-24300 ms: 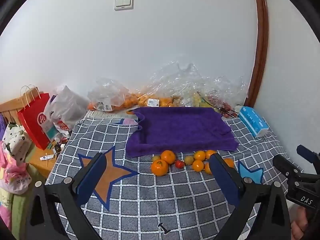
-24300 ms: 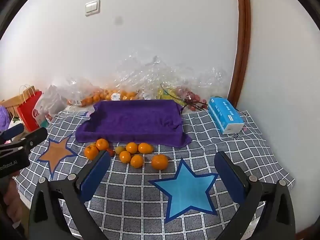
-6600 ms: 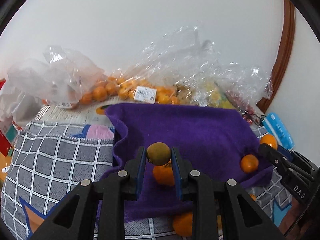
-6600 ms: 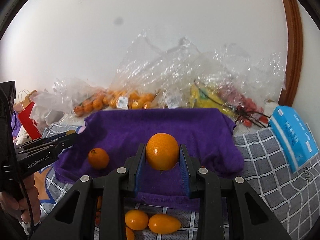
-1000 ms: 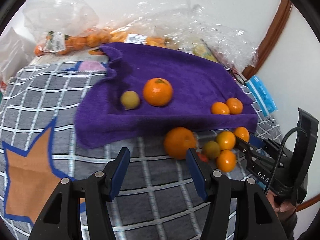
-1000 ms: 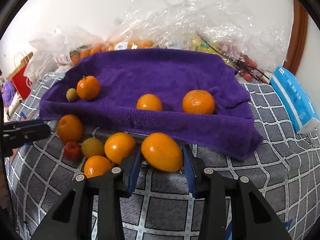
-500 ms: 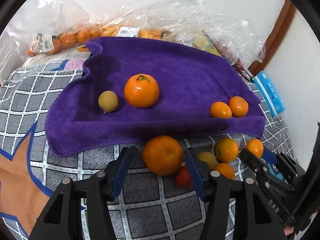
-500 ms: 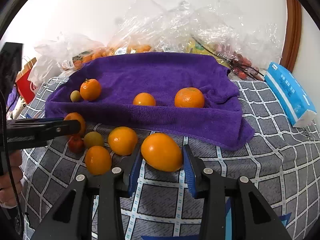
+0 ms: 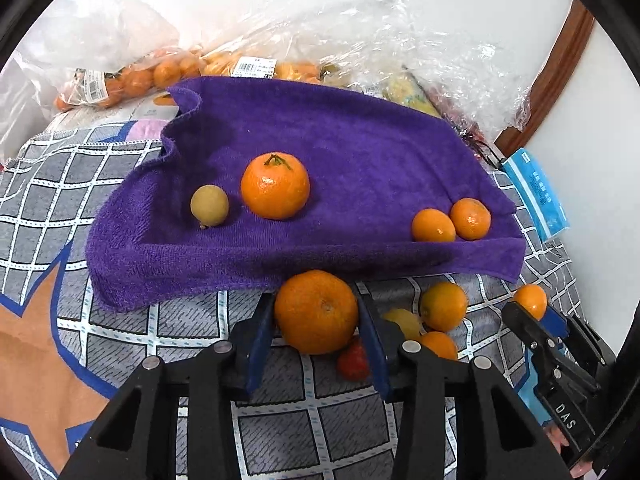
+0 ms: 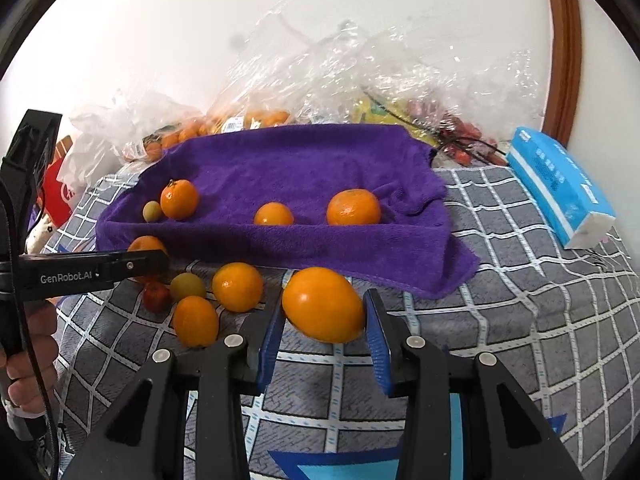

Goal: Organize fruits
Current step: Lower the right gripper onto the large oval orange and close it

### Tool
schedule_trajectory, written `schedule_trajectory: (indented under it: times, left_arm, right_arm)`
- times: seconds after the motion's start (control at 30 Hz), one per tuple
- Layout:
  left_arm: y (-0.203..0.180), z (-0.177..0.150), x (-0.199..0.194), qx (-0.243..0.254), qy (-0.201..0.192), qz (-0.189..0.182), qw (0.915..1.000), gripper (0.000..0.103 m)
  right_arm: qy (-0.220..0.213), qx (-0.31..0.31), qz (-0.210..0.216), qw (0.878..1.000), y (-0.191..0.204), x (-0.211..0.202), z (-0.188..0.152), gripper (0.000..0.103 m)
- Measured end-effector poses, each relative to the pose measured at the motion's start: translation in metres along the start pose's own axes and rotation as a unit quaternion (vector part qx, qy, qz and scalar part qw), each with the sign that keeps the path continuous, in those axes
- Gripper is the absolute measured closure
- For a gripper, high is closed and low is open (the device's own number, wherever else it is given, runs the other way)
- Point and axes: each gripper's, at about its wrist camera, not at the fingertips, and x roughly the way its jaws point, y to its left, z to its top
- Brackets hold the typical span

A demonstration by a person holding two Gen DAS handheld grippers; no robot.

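While the left claw (image 9: 316, 334) was being drawn in on a large round orange (image 9: 316, 311), its jaws had just been closing, and the blue pads were seen touching the fruit on both sides, just in front of the purple towel's (image 9: 320, 152) near hem. An oval orange fruit (image 10: 323, 304) was seen pinched in the right claw (image 10: 325, 330), held just above the grey checked cloth (image 10: 520, 300) near the towel's hanging corner. On the towel four fruits were counted: a stemmed mandarin (image 9: 275, 185) with a small yellow-green fruit (image 9: 209, 205) beside it at the left, and two smaller oranges (image 9: 433, 225) touching each other at the right. Between the two claws a loose cluster was left on the cloth: two oranges, a yellowish fruit (image 10: 188, 286) and a small red one (image 10: 157, 297). A blue tissue pack (image 10: 560, 184) was seen lying at the right edge, and clear plastic bags (image 10: 360, 64) of fruit were piled against the wall behind the towel
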Motion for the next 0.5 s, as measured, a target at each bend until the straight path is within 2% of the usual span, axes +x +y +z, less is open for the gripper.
schedule_trajectory:
  times: [0.5]
  left_arm:
    - [0.01,-0.013,-0.039,-0.003,-0.031,0.004,0.9995,0.064]
  right_arm:
    - [-0.026,-0.006,-0.036,0.999,0.007,-0.038,0.009,0.064]
